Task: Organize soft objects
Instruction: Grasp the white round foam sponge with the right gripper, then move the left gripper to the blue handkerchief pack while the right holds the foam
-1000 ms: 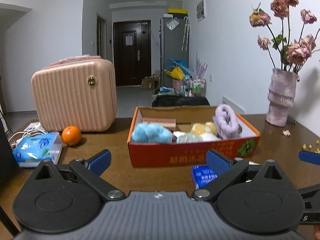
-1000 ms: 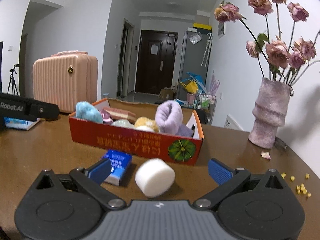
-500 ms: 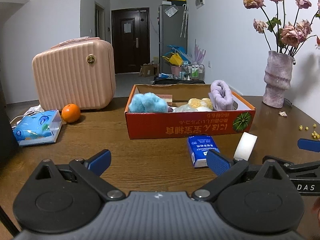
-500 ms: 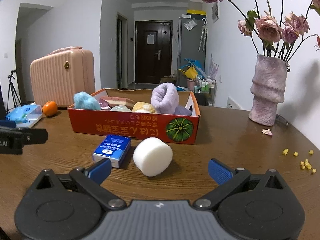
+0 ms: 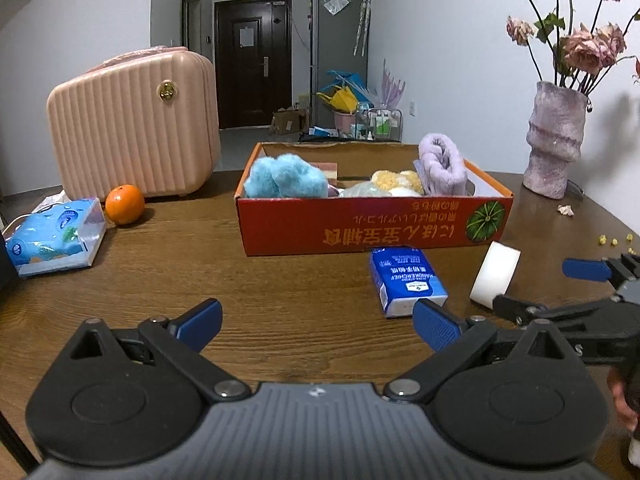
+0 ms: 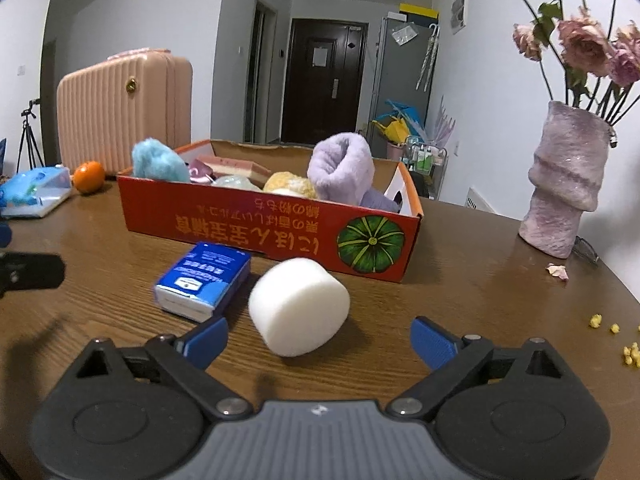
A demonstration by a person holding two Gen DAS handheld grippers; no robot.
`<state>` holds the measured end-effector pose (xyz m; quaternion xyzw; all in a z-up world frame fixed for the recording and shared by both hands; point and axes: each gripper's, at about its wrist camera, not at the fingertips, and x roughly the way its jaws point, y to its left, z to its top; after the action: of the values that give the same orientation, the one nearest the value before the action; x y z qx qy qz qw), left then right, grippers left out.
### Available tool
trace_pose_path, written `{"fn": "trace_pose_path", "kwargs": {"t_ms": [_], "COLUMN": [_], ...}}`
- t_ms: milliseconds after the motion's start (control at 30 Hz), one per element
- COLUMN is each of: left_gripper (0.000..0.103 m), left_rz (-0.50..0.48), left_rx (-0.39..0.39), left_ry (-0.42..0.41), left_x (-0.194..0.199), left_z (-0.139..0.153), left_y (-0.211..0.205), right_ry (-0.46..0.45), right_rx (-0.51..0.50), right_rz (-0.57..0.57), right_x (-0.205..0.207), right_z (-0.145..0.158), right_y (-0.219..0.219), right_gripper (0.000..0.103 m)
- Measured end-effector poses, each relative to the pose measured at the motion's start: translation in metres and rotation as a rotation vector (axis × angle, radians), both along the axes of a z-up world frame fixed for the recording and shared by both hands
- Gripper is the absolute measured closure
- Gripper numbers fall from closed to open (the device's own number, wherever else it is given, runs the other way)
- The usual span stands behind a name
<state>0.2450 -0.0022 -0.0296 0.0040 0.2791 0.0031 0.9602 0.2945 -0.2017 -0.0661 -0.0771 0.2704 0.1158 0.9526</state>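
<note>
Left wrist view. Left gripper (image 5: 316, 322), bottom centre: blue pads wide apart, nothing between them, bare brown table (image 5: 280, 280) ahead. Red cardboard box (image 5: 372, 224), centre: near wall faces the camera; inside, blue fluffy item (image 5: 284, 178) at its left end, lilac plush roll (image 5: 442, 164) at its right end, yellow and pale soft pieces between. Blue tissue packet (image 5: 406, 280), lower centre-right: flat on the table just in front of the box, apart from it. White foam cylinder (image 5: 495, 274), right of the packet: tilted on its edge, near the box's right corner. Right gripper (image 5: 560, 292), right edge: one blue pad and a black finger reach in beside the cylinder; contact cannot be told. Tissue pack (image 5: 56, 238), orange (image 5: 125, 204) and pink case (image 5: 136, 128), left: open table lies between these and the box. Vase (image 5: 554, 140) with dried roses, upper right, well apart from the box.

Right wrist view. Right gripper (image 6: 318, 338), bottom centre: jaws closing but wide, white foam cylinder (image 6: 299, 306) lying between the pads, touched by neither. Blue tissue packet (image 6: 204, 280) just left of it, a narrow gap between. Red cardboard box (image 6: 272, 228) just behind both. Open table to the right as far as scattered yellow crumbs (image 6: 612, 334) at the right edge. Vase (image 6: 564, 184), right.
</note>
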Motion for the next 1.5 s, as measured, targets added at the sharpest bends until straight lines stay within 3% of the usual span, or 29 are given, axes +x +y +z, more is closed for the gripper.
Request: {"fn": "trace_pose_path", "kwargs": {"t_ms": [133, 200, 333, 400, 467, 900, 1500], "left_gripper": [0.0, 0.0, 0.0, 0.0, 0.0, 0.0, 0.0], "left_rz": [0.003, 0.004, 0.012, 0.015, 0.015, 0.009, -0.058], "left_rx": [0.008, 0.008, 0.01, 0.009, 0.009, 0.012, 0.046], "left_ry": [0.012, 0.017, 0.028, 0.033, 0.035, 0.035, 0.047], "left_x": [0.005, 0.007, 0.012, 0.014, 0.015, 0.018, 0.055], "left_z": [-0.005, -0.007, -0.01, -0.012, -0.012, -0.014, -0.022], "left_y": [0.0, 0.001, 0.004, 0.005, 0.005, 0.0, -0.056], "right_ry": [0.006, 0.018, 0.037, 0.044, 0.057, -0.019, -0.054], "right_rx": [0.011, 0.023, 0.027, 0.029, 0.035, 0.073, 0.137], "right_rz": [0.008, 0.017, 0.04, 0.055, 0.065, 0.06, -0.002], "right_x": [0.017, 0.024, 0.035, 0.039, 0.042, 0.03, 0.033], "right_z": [-0.003, -0.004, -0.008, -0.009, -0.011, -0.001, 0.009], "right_y": [-0.001, -0.002, 0.0, 0.002, 0.003, -0.002, -0.03], "right_gripper": [0.006, 0.015, 0.021, 0.038, 0.045, 0.048, 0.048]}}
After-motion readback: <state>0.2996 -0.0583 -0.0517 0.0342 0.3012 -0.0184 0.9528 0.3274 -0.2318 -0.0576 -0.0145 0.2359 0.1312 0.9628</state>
